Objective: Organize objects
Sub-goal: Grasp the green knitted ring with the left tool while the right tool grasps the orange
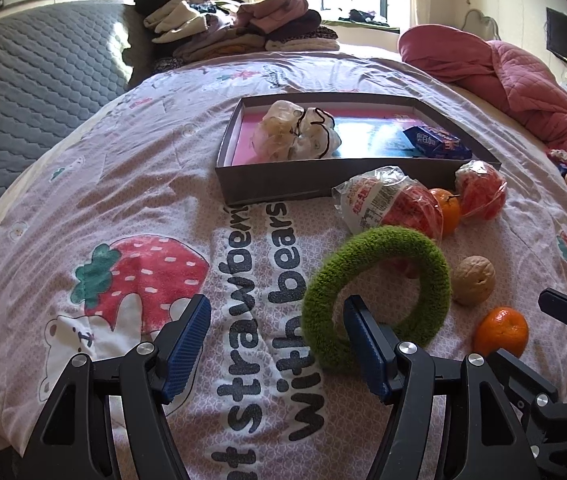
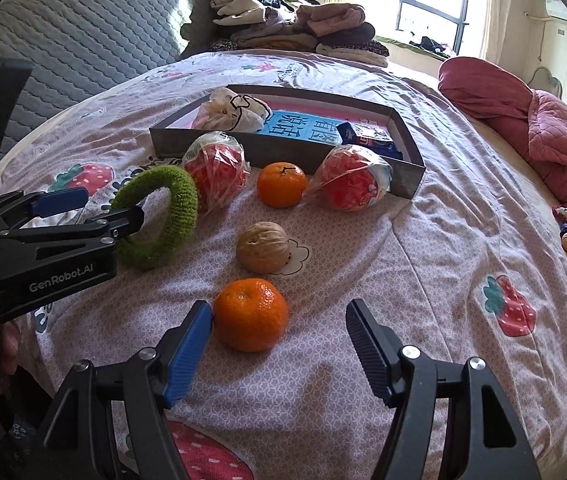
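A shallow grey box lies on the bed, holding a white bag and a blue packet. In front of it lie two wrapped red snacks, two oranges, a walnut and a green fuzzy ring. My left gripper is open; its right finger reaches through the ring, which hangs on it. My right gripper is open, the near orange just beyond its left finger.
The bedspread has a strawberry and bear print. Folded clothes are piled at the far end. A pink quilt is bunched on the right. A grey padded headboard stands on the left.
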`<move>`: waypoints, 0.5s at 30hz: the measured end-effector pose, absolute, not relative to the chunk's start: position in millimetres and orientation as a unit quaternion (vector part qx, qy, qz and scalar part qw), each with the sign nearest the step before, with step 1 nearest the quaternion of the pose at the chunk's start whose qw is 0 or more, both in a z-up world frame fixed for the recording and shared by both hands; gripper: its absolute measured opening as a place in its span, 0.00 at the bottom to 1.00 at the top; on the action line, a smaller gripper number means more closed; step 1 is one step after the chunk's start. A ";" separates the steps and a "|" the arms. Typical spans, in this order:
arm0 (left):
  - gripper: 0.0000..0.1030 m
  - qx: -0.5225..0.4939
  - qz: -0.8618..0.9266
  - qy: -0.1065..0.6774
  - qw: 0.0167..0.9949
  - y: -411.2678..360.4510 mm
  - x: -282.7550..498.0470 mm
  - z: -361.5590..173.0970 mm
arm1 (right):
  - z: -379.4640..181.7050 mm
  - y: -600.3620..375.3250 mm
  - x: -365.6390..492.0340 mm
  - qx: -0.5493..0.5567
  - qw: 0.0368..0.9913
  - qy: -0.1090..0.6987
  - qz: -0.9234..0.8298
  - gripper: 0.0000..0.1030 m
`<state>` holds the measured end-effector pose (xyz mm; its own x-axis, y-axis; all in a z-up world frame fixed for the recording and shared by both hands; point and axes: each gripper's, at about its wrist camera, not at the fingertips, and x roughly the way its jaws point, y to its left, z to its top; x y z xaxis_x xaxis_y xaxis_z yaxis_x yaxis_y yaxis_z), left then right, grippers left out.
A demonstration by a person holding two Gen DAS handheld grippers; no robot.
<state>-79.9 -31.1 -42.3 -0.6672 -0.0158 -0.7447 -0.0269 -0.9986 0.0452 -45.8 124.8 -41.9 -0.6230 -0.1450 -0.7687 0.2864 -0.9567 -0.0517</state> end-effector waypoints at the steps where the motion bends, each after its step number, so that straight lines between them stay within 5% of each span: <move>1: 0.68 -0.407 0.913 0.024 0.004 -31.6 -81.2 -43.0 | -42.7 124.0 -46.6 0.418 0.122 0.085 -0.896 0.67; 7: 0.57 -0.409 0.912 0.015 0.016 -31.0 -89.3 -47.9 | -50.4 119.4 -48.9 0.424 0.124 0.094 -0.892 0.62; 9: 0.41 -0.408 0.912 0.014 0.019 -30.3 -91.2 -49.8 | -52.8 119.4 -50.0 0.428 0.127 0.091 -0.890 0.58; 15: 0.17 -0.407 0.913 0.009 0.037 -26.7 -93.2 -52.4 | -54.0 118.1 -49.2 0.429 0.137 0.090 -0.888 0.50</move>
